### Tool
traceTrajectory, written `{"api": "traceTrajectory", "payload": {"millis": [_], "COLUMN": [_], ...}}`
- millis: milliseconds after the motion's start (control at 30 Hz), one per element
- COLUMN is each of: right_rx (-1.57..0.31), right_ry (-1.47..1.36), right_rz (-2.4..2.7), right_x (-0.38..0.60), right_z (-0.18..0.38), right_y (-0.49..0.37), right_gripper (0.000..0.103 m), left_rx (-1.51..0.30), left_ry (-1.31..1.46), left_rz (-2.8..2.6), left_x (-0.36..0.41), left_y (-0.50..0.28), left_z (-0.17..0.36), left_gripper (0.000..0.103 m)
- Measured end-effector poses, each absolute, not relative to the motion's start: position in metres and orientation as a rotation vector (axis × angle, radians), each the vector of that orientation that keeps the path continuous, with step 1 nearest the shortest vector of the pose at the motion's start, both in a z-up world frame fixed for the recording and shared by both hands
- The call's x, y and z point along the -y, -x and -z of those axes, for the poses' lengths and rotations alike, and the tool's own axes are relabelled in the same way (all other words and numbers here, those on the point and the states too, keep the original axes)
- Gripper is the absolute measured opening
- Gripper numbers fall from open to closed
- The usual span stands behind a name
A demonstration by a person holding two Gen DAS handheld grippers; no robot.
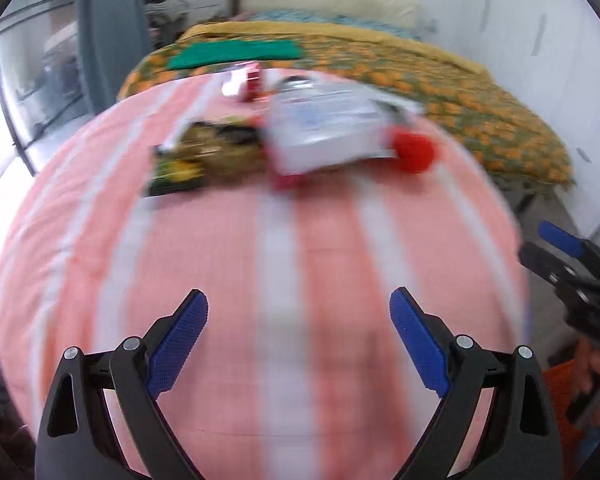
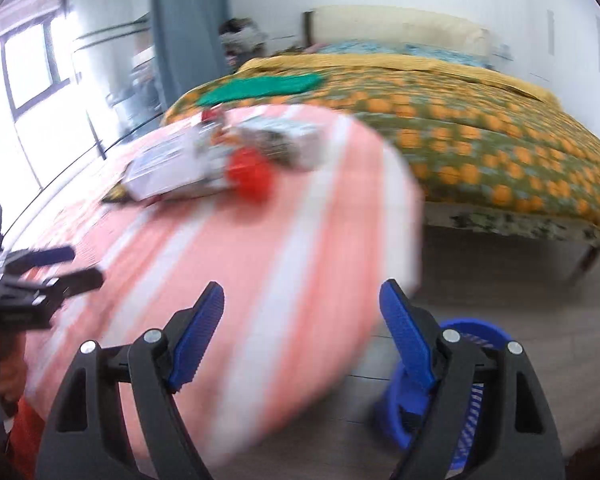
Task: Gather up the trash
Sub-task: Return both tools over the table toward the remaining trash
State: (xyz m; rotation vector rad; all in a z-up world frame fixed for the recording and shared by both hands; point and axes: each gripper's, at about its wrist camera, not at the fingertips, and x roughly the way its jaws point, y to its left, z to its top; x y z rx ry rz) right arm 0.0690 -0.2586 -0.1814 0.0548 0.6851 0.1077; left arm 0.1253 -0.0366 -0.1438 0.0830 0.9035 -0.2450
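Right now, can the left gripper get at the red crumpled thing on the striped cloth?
Probably yes. The left gripper is open and empty, and only bare striped cloth lies between it and the red crumpled thing.

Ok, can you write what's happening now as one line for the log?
left gripper: open, empty | right gripper: open, empty | trash pile: on striped table | blue basket: on floor

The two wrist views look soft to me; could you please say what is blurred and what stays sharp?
Left wrist view: striped cloth and trash pile smeared, left gripper crisp. Right wrist view: same smear, right gripper sharp, window blown out.
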Motion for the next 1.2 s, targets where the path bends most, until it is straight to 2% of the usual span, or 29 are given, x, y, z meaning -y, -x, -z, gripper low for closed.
{"api": "traceTrajectory", "payload": {"millis": [300, 433, 1200], "right_rx": [-0.762, -0.815, -0.832], "right_ry": [-0.030, -0.007, -0.007], "right_rz": [-0.126, -0.081, -0.036], "right_x": [0.189, 0.181, 0.186], "right_z": [0.193, 0.204, 0.209], "right_y": [-0.124, -0.144, -0.151], "right_gripper": [0.083, 0.083, 0.085], "left_rx": [-0.938, -0.947, -0.952], "left_ry": [-0.067, -0.090, -0.082], "left_rz": [0.153, 0.153, 0.154], "left_x": [-0.045, -0.042, -0.036], "left_y": [-0.149, -0.154, -0.153], "left_z": [0.159, 0.162, 0.165], "left_gripper": [0.093, 0.097, 0.098]}}
